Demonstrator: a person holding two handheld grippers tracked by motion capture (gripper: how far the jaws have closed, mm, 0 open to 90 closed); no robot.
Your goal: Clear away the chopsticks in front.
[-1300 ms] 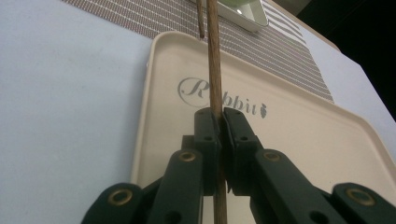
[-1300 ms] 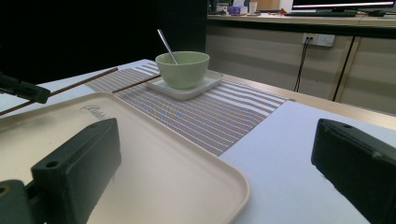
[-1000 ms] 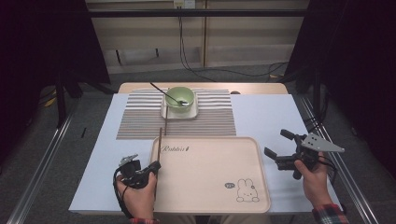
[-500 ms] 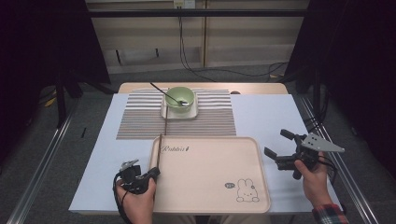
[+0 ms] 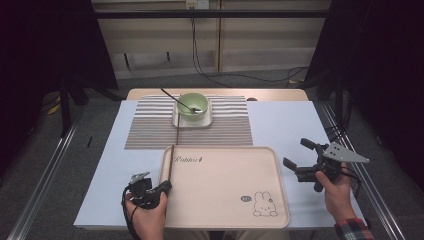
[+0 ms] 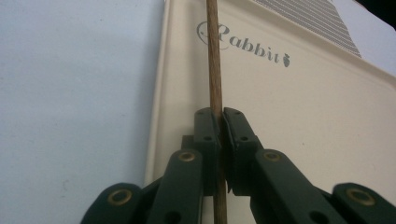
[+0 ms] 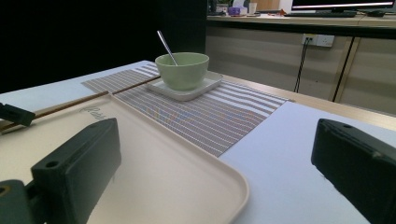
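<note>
My left gripper point(image 5: 165, 186) is at the near left corner of the beige rabbit tray point(image 5: 225, 200), shut on a wooden chopstick point(image 5: 170, 162). The stick runs away from me along the tray's left edge. In the left gripper view the pads point(image 6: 208, 126) pinch the chopstick point(image 6: 213, 56) over the tray point(image 6: 303, 116) rim. My right gripper point(image 5: 295, 152) hovers just right of the tray, open, with nothing between its jaws. In its own view the right gripper point(image 7: 215, 140) looks across the tray point(image 7: 154, 158) corner toward the bowl point(image 7: 182, 70).
A green bowl point(image 5: 193, 103) with a spoon point(image 5: 172, 97) stands on a white square plate point(image 5: 192, 121) on the striped mat point(image 5: 150, 130) at the back. A second chopstick point(image 5: 178, 132) lies on the mat, pointing at the tray. A white sheet point(image 5: 300, 125) covers the table.
The held chopstick's far tip sits slightly nearer to me than a second ago. Both hands have kept their places.
</note>
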